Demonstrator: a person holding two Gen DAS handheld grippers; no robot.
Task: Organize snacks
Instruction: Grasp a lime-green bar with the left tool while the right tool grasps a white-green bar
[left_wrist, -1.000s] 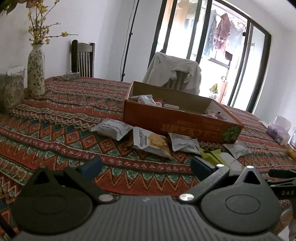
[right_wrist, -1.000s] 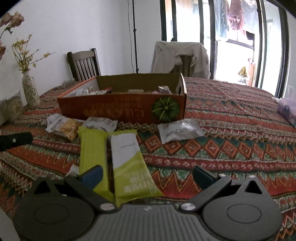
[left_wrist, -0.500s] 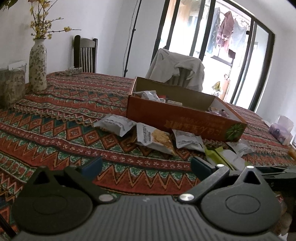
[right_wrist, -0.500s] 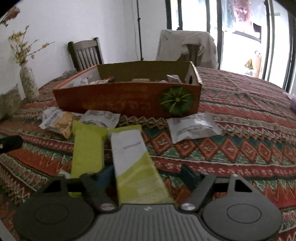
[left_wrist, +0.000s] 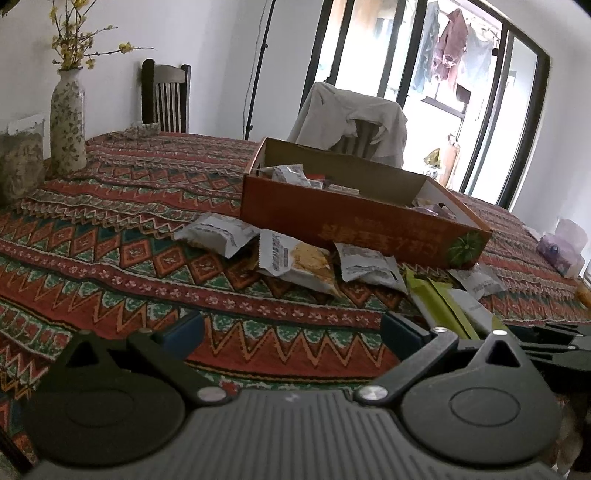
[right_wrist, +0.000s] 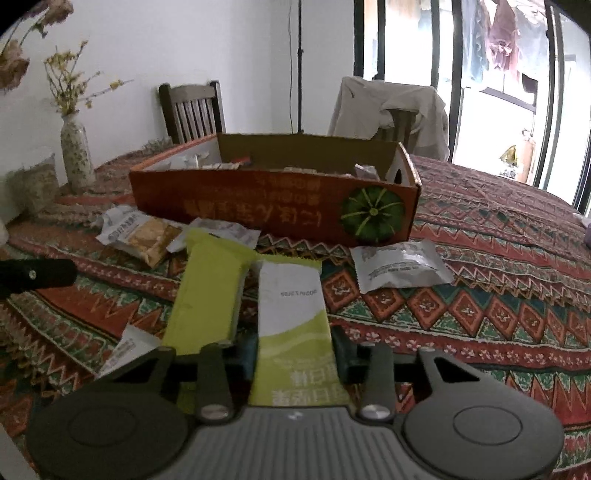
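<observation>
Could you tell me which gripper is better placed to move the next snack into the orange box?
The right gripper: its jaws are closing around the white-and-green packet, which lies between them, with the orange box straight ahead. The left gripper hangs open over bare tablecloth, with no snack between its fingers.

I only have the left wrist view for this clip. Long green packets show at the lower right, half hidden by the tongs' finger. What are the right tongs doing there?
Observer: The right tongs are closing around the white-and-green packet, with a pad at each long edge. I cannot tell whether they are pressing yet.
Operator: And the other green one?
Observer: The all-green packet lies beside it on the left, outside the jaws.
Operator: Where is the box from there?
Observer: The orange box stands straight ahead, beyond both packets, and a silver packet lies before its right corner.
</observation>
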